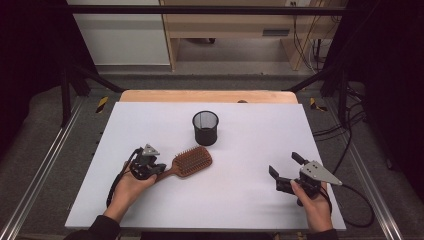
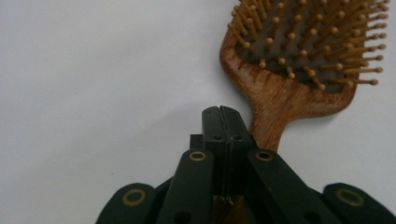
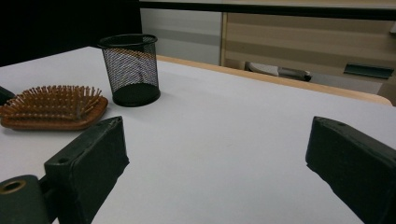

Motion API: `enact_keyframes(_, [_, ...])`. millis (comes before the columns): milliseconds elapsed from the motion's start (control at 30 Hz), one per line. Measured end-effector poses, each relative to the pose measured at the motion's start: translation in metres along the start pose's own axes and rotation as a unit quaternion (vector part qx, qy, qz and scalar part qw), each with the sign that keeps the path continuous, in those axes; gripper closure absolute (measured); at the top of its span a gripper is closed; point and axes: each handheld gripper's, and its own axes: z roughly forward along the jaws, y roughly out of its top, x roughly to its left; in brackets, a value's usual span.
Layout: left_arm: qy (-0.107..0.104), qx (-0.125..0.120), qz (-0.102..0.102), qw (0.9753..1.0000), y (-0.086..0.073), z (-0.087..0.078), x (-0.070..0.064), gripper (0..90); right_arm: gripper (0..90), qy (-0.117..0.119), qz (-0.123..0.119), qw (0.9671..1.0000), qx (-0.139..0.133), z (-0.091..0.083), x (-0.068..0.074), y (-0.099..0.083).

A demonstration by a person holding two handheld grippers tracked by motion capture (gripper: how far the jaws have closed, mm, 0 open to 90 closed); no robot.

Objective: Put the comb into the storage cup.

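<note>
Two grippers on a white table [image 1: 240, 210], one per hand, near edge. Left gripper [image 1: 159, 168] sits at the handle end of the hairbrush [image 1: 189, 162]; in the left gripper view its jaws look pressed together with no gap at the tips, and brown wood shows both beyond the tips and low between the linkage arms, so the handle passes under or between them. Looks clamped on the handle, though the contact itself is hidden by the jaws. Handle grip makes sense: it's the narrow part, and the bristle head stays free. Left hand [image 1: 131, 187] wraps the gripper body from below, cable trailing back along the wrist.

Right gripper [image 1: 285, 169] well apart at the right, jaws spread wide, nothing between them, hovering or resting low over bare table. Probably on standby. Right hand [image 1: 314, 202] holds it pointed toward table centre, so its camera takes in both things.

Hairbrush lies flat, bristles up, head angled away toward the mesh cup [image 1: 205, 127], near it but not touching. Cup stands upright, open top, nothing visible inside, past table centre. Likely target for the brush, handle down or head down unclear.

Beyond: wooden table edge [image 1: 207, 96], then cabinets [image 1: 225, 20].
</note>
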Motion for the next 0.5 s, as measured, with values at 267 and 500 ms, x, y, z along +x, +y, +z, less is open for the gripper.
enact_keyframes(267, [-0.008, 0.014, 0.013, 0.9998, -0.002, -0.001, -0.01, 90.0, 5.4, 0.003, -0.002, 1.0, 0.001, 0.0, 0.0, 0.0])
enact_keyframes(500, [-0.016, 0.029, 0.021, 0.9992, -0.001, 0.0, -0.019, 90.0, 5.4, 0.006, -0.004, 1.0, 0.002, 0.0, 0.001, 0.0])
